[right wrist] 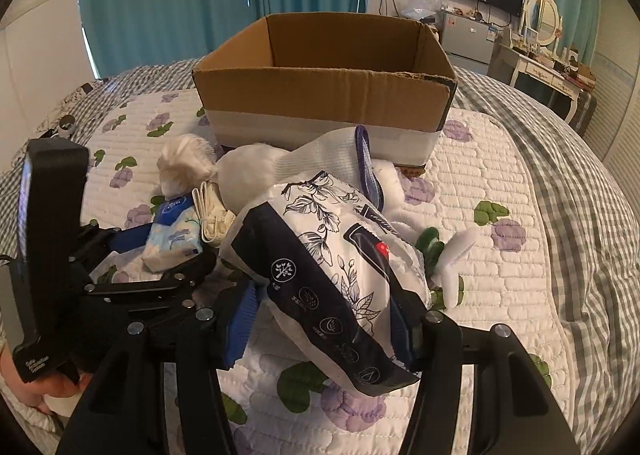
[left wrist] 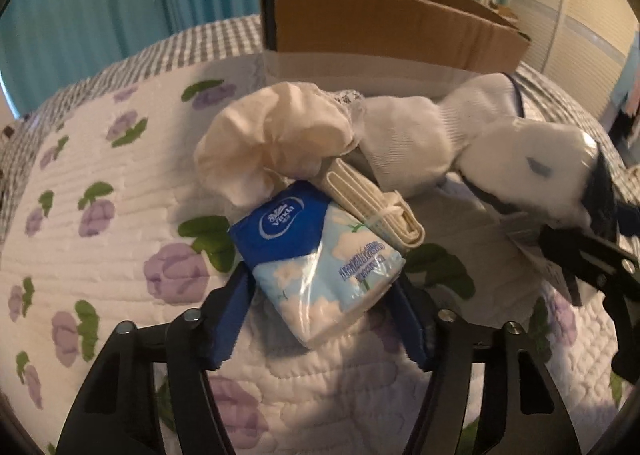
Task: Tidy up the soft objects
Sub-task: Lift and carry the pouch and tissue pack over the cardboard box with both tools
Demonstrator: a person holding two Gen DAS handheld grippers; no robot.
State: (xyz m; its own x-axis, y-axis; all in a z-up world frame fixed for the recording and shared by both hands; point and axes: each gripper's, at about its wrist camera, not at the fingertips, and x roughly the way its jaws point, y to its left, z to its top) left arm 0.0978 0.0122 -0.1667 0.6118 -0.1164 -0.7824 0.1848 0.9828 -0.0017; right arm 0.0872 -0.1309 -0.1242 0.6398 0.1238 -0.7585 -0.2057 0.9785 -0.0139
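Note:
A blue and white tissue pack (left wrist: pixel 320 263) lies on the floral quilt between the blue fingers of my left gripper (left wrist: pixel 324 291), which is shut on it. Behind it lie a cream crumpled cloth (left wrist: pixel 272 139), a folded cream strap (left wrist: pixel 376 211) and a white sock (left wrist: pixel 416 139). My right gripper (right wrist: pixel 324 307) is shut on a white and navy printed pouch (right wrist: pixel 332 267); the pouch also shows in the left wrist view (left wrist: pixel 536 171). The tissue pack shows in the right wrist view (right wrist: pixel 172 239).
An open cardboard box (right wrist: pixel 320 95) stands on the bed behind the pile; it also shows in the left wrist view (left wrist: pixel 384 35). A small white item (right wrist: pixel 456 259) lies right of the pouch. Teal curtains, a desk and a wall television stand beyond the bed.

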